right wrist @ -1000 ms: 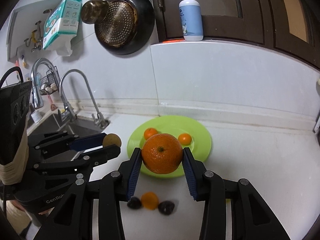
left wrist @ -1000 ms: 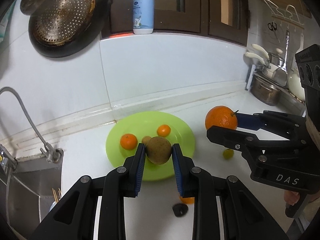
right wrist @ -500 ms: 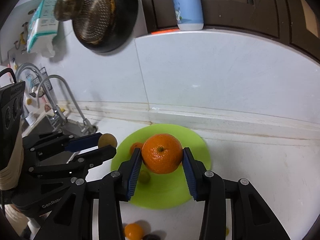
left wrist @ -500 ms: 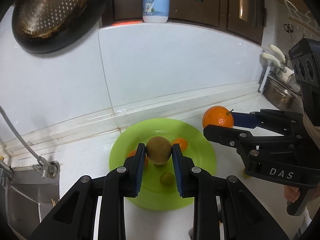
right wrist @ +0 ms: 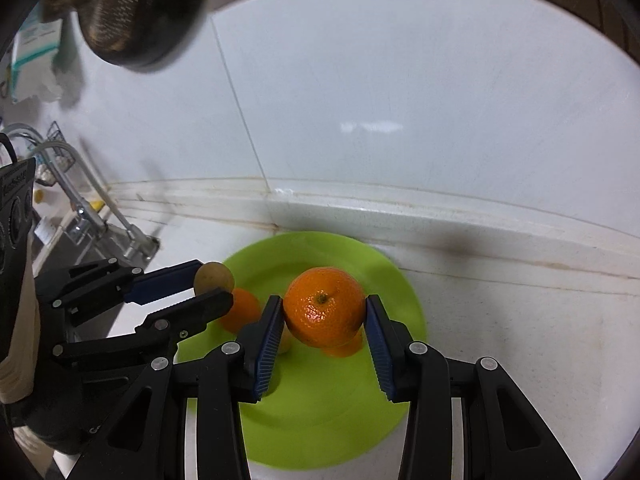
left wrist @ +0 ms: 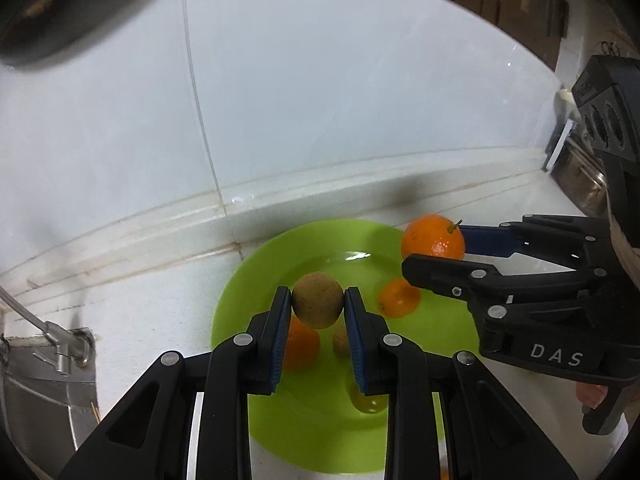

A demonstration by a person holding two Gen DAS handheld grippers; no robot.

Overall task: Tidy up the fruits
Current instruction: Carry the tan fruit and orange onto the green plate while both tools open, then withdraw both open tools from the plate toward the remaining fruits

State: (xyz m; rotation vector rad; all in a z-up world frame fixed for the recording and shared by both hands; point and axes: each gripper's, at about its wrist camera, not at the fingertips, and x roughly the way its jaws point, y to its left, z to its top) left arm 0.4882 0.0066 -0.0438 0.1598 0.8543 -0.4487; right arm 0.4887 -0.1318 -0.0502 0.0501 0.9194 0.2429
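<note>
My left gripper is shut on a small brown round fruit and hangs over the green plate. On the plate lie two small oranges, a small brown fruit and a yellow-green one. My right gripper is shut on a large orange above the same plate. The left wrist view shows that orange at the plate's right rim. In the right wrist view the left gripper with its brown fruit hovers at the plate's left side.
A white tiled wall rises just behind the plate. A sink with a tap lies to the left. A dark pan hangs on the wall up left. Steel cookware stands at the far right.
Both grippers have moved forward and down with their fruit and now hang over the plate, which looks much larger. The loose fruit on the counter in front has dropped out of view.
</note>
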